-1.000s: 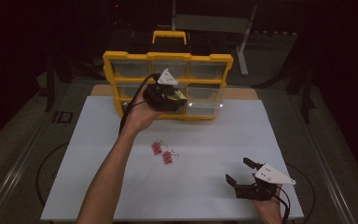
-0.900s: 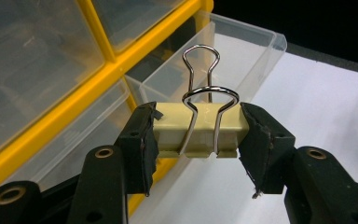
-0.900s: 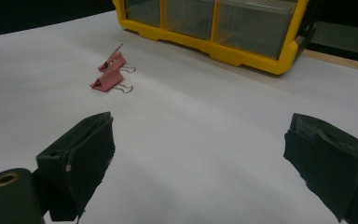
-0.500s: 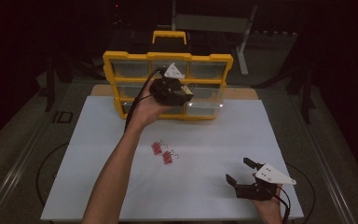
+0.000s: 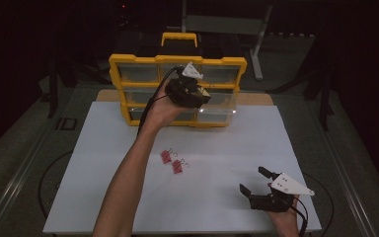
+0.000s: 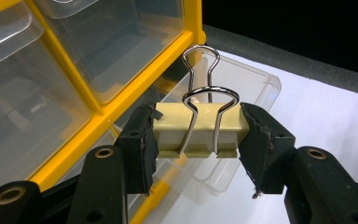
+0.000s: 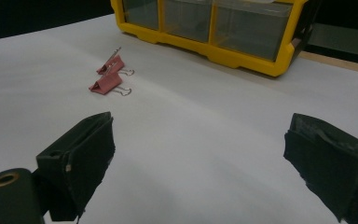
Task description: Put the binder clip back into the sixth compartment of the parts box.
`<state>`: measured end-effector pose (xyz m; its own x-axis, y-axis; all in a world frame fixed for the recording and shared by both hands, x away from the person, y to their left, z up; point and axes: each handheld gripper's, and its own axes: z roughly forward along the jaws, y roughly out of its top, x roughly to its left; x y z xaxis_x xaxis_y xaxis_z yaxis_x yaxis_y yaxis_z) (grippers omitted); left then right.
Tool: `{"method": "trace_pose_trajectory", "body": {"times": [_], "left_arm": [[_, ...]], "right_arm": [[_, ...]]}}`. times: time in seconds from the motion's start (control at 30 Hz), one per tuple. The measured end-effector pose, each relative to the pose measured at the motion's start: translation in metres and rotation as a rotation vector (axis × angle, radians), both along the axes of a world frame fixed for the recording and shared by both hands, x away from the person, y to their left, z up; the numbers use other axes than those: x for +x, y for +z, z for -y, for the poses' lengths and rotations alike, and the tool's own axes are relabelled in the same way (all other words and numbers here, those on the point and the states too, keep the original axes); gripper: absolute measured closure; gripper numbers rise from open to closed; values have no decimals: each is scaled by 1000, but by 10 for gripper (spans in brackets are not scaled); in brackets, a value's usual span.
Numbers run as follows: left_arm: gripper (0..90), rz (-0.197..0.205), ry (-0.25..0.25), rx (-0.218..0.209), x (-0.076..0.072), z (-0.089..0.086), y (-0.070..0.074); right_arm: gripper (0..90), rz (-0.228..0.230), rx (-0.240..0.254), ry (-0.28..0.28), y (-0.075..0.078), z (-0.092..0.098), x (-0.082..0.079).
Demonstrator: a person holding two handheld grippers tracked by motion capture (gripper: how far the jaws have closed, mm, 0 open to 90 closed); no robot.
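We see the white table top (image 5: pixel 217 148) first, with the yellow drawer cabinet (image 5: pixel 177 61) standing at its far edge. One clear drawer (image 6: pixel 242 93) of the bottom row is pulled out toward us. Our left gripper (image 6: pixel 198 135) is raised in front of the cabinet, over that open drawer, jaws clamped on a cream binder clip (image 6: pixel 198 128) by its two ends, wire handles pointing up. The clip is off the table, just above the drawer. Our right gripper (image 5: pixel 259 185) rests low at the near right of the table, jaws spread wide with nothing between them. Two pink binder clips (image 5: pixel 171 160) lie close together mid-table, well apart from both grippers.
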<state>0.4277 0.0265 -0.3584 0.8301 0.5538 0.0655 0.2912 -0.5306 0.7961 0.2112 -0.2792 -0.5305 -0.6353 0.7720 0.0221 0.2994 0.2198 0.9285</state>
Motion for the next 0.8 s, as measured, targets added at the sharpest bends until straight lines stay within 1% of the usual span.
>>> {"method": "trace_pose_trajectory", "body": {"times": [0.13,0.27,0.37,0.4,0.43,0.47,0.5,0.53,0.57,0.6,0.63,0.67,0.8], "left_arm": [[501,-10,-1,-2,4,6,1],[501,-17,-7,8,8,13,-1],[499,-21,5,2,10,15,-3],[484,-31,15,9,12,17,-8],[429,-33,19,12,13,18,-10],[332,-34,32,15,14,18,-13],[332,-38,42,12,15,19,-14],[130,-52,58,11,16,20,-17],[87,-59,67,20,17,20,-18],[87,-62,77,28,17,19,-19],[24,-61,90,27,17,17,-19],[7,-61,90,27,17,17,-19],[2,-52,102,26,15,10,-16]], "right_arm": [[78,1,1,1,0,0,0],[78,2,2,1,0,0,0],[78,2,2,1,0,0,0],[78,2,1,1,0,0,0],[78,2,1,2,0,0,0],[78,2,2,2,0,0,0],[78,2,2,2,0,0,0],[78,4,4,0,0,0,0],[78,4,5,0,0,1,0],[78,4,5,0,0,1,0],[78,5,5,-3,0,1,0],[78,5,5,-3,0,1,0],[78,4,8,-4,1,1,0]]}}
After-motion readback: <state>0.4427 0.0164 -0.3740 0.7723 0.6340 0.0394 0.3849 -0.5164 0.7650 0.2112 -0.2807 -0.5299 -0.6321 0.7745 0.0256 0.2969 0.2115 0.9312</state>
